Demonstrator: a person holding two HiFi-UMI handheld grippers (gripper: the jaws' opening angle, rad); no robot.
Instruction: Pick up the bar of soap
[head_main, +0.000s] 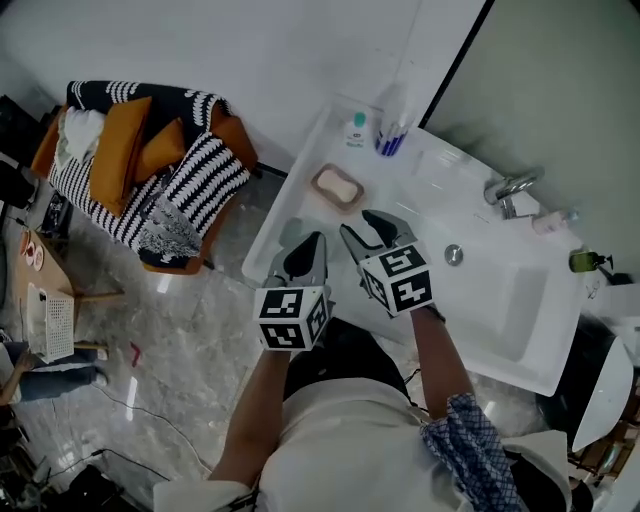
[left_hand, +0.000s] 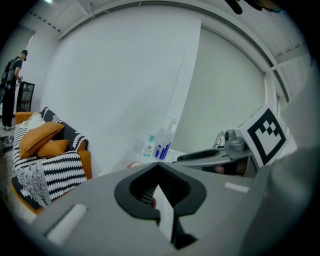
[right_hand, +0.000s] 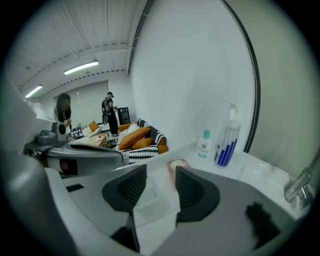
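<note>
A pale bar of soap (head_main: 338, 185) lies in a pinkish-brown dish (head_main: 321, 195) on the white sink counter (head_main: 290, 215), left of the basin. My right gripper (head_main: 362, 227) hovers just short of the dish, a little to its right, jaws open with nothing between them. In the right gripper view the dish (right_hand: 177, 164) shows beyond the gap of that gripper (right_hand: 161, 173). My left gripper (head_main: 308, 248) hangs at the counter's near edge, below the dish, with its jaws together and empty. In the left gripper view its tips (left_hand: 158, 167) meet.
A small white bottle with a teal cap (head_main: 356, 131) and a blue-striped pump bottle (head_main: 392, 135) stand at the counter's back. The chrome tap (head_main: 510, 188) and the drain (head_main: 454, 255) are to the right. A striped armchair with orange cushions (head_main: 150, 170) sits left of the sink.
</note>
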